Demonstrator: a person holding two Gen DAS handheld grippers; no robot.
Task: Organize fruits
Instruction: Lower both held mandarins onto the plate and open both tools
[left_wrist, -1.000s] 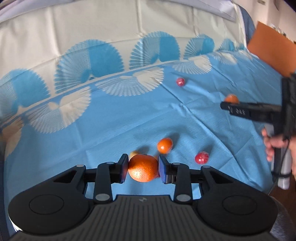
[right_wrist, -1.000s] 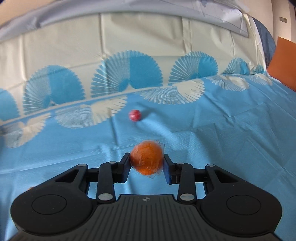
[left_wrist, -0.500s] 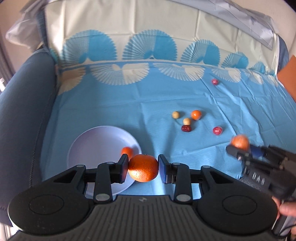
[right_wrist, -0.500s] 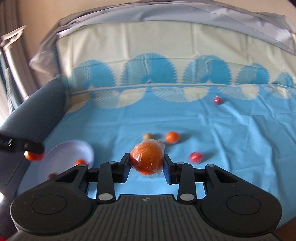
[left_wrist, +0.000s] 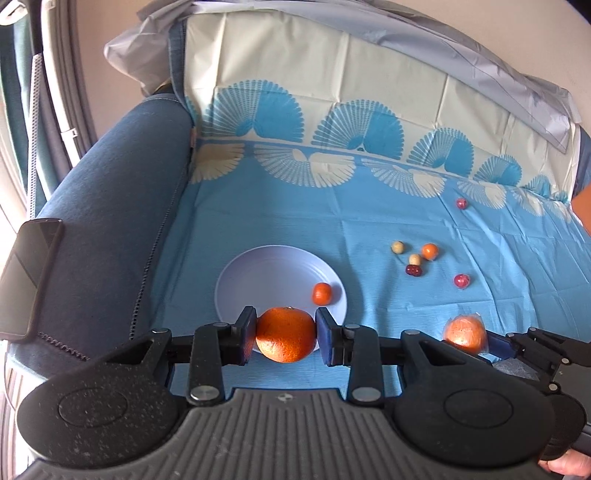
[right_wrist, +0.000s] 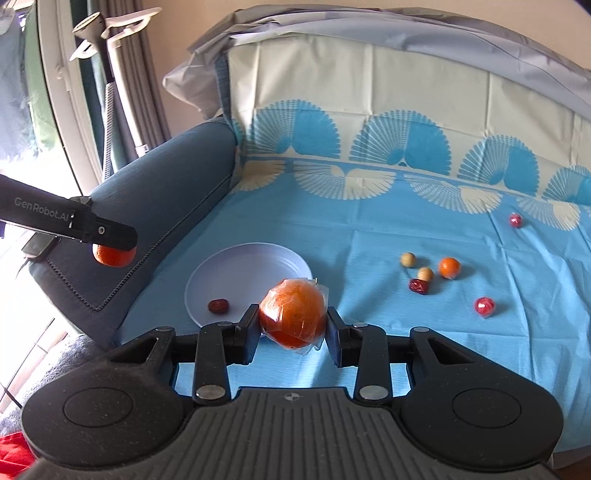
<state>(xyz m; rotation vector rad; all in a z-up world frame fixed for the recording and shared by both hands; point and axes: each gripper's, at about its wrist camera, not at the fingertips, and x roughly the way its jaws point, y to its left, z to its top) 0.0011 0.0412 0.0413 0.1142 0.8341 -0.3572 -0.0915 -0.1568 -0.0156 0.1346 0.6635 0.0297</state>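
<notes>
- On the plate (left_wrist: 258, 266) lie two small fruits: a little orange one (left_wrist: 322, 293) near its right rim and a dark red date (right_wrist: 218, 306) near its front edge. Sorting looks begun, not far along.
- The left gripper (left_wrist: 285, 335) is clamped on a bare orange (left_wrist: 286, 334), carried in the air over the plate's near rim.
- The right gripper (right_wrist: 291, 319) is closed on a film-wrapped orange (right_wrist: 293, 317), held just right of the plate and above the blue cloth (right_wrist: 369, 240).
- Left on the cloth, well to the right of the plate: two pale round fruits (right_wrist: 408, 260), a small orange (right_wrist: 449, 267), a second date (right_wrist: 418, 286), a wrapped red piece (right_wrist: 484, 306), and another red one (right_wrist: 515, 220) farther off.
- By this count, six loose pieces and the two carried ones are not yet on the plate.
- The bare orange is nearly round, with no clear long axis; its stem end faces up. The wrapped one is round too, film edges sticking out to the right.
</notes>
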